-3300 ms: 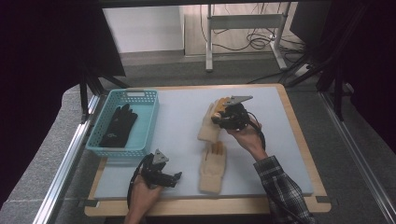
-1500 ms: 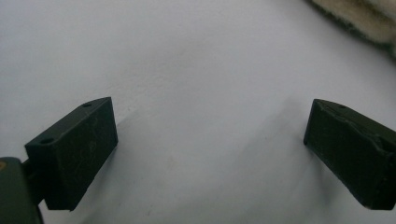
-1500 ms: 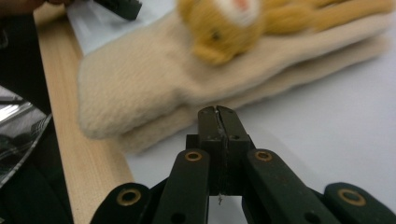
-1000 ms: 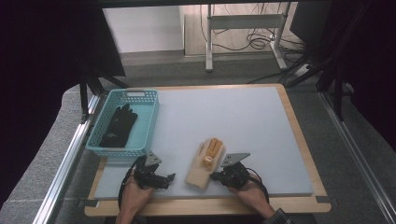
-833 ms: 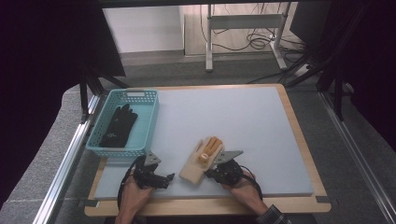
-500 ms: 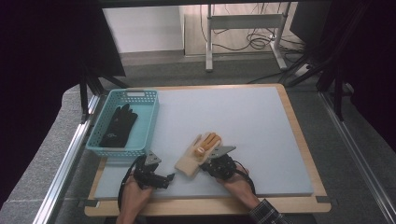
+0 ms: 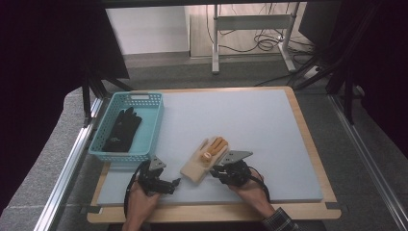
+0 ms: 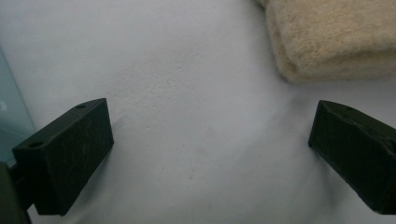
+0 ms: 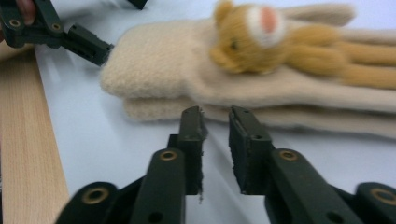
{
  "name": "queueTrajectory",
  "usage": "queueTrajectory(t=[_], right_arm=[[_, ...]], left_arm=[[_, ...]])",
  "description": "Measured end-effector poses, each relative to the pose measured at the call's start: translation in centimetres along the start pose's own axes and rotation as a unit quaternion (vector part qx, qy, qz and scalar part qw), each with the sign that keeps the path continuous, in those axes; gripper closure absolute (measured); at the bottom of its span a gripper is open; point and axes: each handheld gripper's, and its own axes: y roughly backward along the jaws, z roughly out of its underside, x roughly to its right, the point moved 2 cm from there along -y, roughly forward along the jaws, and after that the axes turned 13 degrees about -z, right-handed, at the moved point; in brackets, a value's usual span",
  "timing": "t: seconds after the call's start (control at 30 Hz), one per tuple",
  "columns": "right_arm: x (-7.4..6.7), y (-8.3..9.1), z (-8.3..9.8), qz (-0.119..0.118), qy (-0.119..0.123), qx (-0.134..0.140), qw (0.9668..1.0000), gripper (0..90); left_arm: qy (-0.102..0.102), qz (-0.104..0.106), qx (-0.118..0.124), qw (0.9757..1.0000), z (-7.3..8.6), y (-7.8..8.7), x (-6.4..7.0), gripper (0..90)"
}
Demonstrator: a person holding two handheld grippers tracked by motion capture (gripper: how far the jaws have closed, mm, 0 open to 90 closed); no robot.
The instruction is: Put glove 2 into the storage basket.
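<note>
Cream gloves [image 7: 206, 158] with an orange bear on top (stacked one on the other) lie on the pale mat [image 7: 269, 125], lower centre of the high view, slanting toward the upper right. The right gripper [image 7: 222, 170] sits just beside them; its jaws have just been opening and stand a little apart with nothing between. The left gripper [image 7: 174, 183], lower left, stands wide open and empty near the cuff. A black glove [image 7: 121, 129] rests in the teal basket [image 7: 101, 147] at the left.
</note>
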Motion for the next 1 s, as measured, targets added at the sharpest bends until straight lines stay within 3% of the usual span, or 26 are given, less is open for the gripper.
queueTrajectory(t=[0.2, 0.43, 0.6, 1.0], right_arm=[[0.9, 2.5, 0.5, 0.031, -0.005, 0.005, 0.9995, 54.3], [2.8, 5.8, 1.9, 0.066, -0.030, 0.013, 0.9973, 40.0], [4.4, 8.0, 3.5, 0.111, -0.049, 0.010, 0.9926, 30.2], [7.4, 10.4, 6.7, 0.168, -0.091, -0.009, 0.9816, 18.1]], left_arm=[[0.001, 0.000, 0.001, 1.0000, 0.0, 0.0, 0.0, 0.1], [0.002, 0.000, 0.001, 1.0000, 0.0, 0.0, 0.0, 0.1], [0.003, 0.000, 0.001, 1.0000, 0.0, 0.0, 0.0, 0.3], [0.003, -0.002, 0.000, 1.0000, 0.0, 0.0, 0.1, 0.4]])
